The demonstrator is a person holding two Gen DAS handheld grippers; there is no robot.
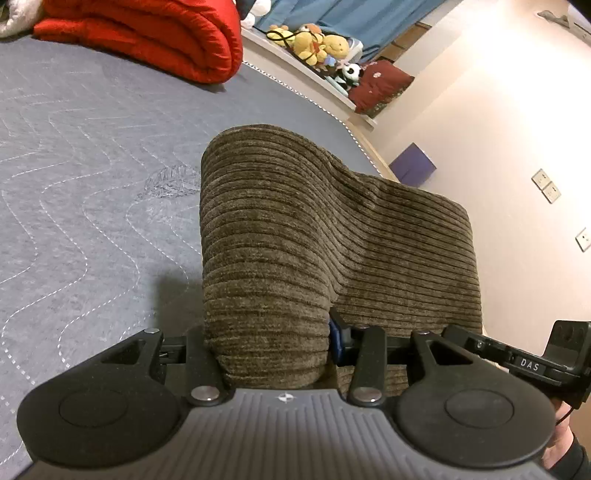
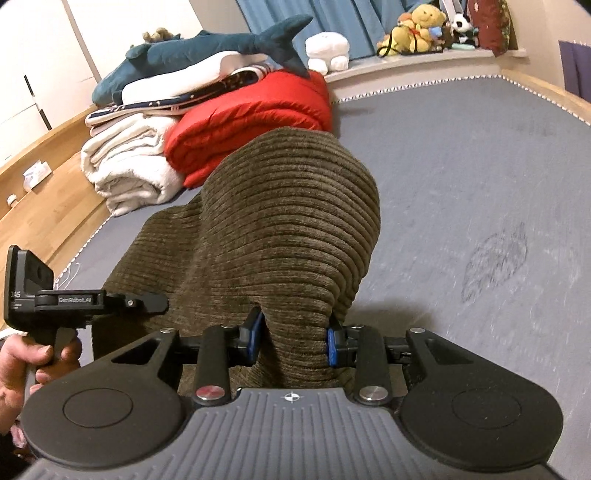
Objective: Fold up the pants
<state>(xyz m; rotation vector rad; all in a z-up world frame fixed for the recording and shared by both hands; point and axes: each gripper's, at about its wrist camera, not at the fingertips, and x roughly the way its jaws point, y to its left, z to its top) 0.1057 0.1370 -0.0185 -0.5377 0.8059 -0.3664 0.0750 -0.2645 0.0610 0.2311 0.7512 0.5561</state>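
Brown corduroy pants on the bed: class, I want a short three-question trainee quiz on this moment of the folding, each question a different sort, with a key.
1. True or false: both grippers have the brown corduroy pants pinched between their fingers.
2. Which folded item lies on the grey mattress beyond the pants? A) red quilt B) green towel C) black coat
3. Fill in: in the right wrist view, the soft toy lying on top of the stacked bedding is a blue ____.

Key
1. True: the left gripper and the right gripper each clamp a bunch of the fabric.
2. A, the red quilt.
3. shark.
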